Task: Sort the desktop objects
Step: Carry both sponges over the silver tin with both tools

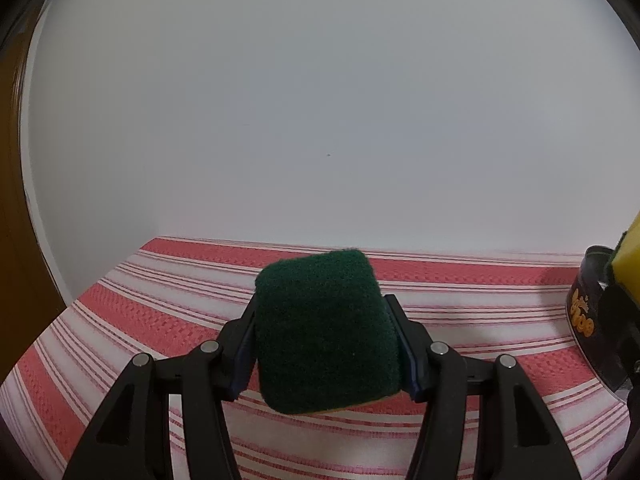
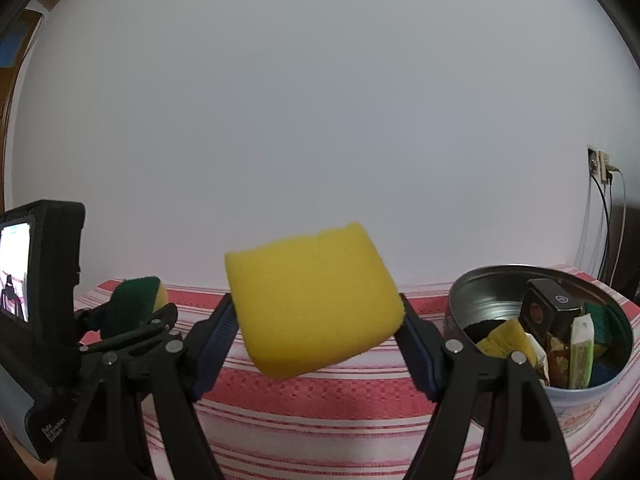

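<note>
Item 1: left gripper (image 1: 326, 338), jaws clamping the two side edges of a sponge (image 1: 326, 332) and holding it clear above the tablecloth (image 1: 160, 300), green scouring face turned up toward the camera, a thin yellow edge showing underneath

Item 2: right gripper (image 2: 316, 320), jaws pressing on both sides of a second sponge (image 2: 312, 300), yellow foam face up, lifted and tilting down toward the left of the right wrist view

Item 3: red-and-white striped tablecloth, lying beneath both grippers and running back to a plain white wall (image 1: 320, 100)

Item 4: round metal tin (image 2: 480, 292), sitting on the cloth to the right of the right gripper, already holding more yellow and green sponges, a dark box (image 2: 548, 312) and a pale green-edged block; its dark printed side is showing at the right edge of the left wrist view

Item 5: wall socket (image 2: 598, 164) with cables hanging down, far right on the wall
</note>
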Motion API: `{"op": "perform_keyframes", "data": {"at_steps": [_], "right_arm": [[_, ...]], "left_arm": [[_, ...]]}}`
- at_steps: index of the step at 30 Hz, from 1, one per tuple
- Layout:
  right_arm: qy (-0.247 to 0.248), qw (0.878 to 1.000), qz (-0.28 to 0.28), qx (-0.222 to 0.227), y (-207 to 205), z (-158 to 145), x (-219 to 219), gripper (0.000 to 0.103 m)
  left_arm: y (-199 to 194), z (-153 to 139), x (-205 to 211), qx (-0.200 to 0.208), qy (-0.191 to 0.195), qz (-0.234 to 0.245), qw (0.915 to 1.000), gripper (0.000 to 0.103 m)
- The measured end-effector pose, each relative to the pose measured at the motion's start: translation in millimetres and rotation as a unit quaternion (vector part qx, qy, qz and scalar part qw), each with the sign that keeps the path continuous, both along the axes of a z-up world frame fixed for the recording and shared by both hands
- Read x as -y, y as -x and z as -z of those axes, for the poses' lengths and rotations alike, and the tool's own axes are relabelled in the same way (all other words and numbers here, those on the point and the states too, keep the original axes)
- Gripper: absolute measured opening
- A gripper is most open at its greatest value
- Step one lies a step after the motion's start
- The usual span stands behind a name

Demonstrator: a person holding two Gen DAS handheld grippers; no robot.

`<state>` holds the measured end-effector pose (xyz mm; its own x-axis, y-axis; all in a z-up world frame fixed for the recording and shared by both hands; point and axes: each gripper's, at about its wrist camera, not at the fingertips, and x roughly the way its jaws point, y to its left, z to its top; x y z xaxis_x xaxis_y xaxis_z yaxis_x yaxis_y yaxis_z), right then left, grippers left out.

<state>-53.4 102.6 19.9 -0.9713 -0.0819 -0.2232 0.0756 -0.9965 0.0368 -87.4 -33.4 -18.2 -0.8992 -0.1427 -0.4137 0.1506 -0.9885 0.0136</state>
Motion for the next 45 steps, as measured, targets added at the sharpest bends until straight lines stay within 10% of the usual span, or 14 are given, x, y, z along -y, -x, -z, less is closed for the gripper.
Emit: {"op": "perform_keyframes", "data": {"at_steps": [45], "right_arm": [[-0.031, 0.993, 0.094, -0.066, -99, -19, -63, 0.077]], "left_arm": [[-65, -12, -77, -0.016, -0.010, 0.098, 0.9950, 0.059]]}}
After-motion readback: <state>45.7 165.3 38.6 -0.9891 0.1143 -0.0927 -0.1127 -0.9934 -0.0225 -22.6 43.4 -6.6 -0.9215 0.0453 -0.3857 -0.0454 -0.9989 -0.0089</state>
